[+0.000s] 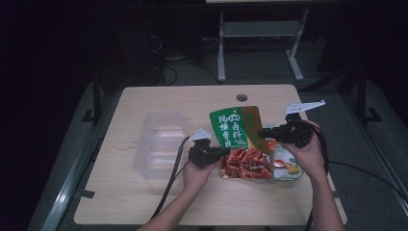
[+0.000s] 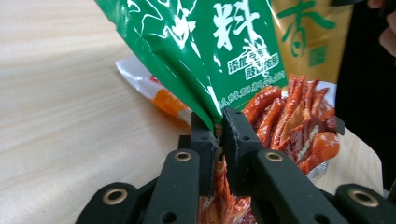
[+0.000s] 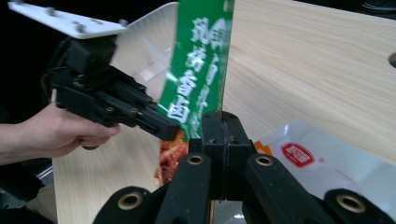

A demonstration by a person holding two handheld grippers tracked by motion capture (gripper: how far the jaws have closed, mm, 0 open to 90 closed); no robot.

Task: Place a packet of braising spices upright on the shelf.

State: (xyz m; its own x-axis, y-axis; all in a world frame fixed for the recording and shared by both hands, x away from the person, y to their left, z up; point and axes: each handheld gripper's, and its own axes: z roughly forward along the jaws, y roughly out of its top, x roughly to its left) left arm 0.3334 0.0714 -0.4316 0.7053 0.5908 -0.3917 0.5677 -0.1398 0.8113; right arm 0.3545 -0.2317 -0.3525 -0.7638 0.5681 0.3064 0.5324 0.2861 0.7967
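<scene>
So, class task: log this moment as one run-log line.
left gripper: shut on green-and-red foil snack packet | right gripper: shut on same packet | packet: raised off wooden table | clear plastic tub: untouched

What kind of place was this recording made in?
Probably a lab or workshop set up for recording, not a kitchen. A plain wooden desk with a cable hole stands in a dark room, with cables on the floor and a metal frame behind. Both tongs grip a green snack bag.

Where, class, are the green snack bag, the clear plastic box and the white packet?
green snack bag [image 1: 230,127], high view, its green printed front.
clear plastic box [image 1: 161,144], high view, its lid.
white packet [image 3: 327,163], right gripper view, its plain white face.
</scene>
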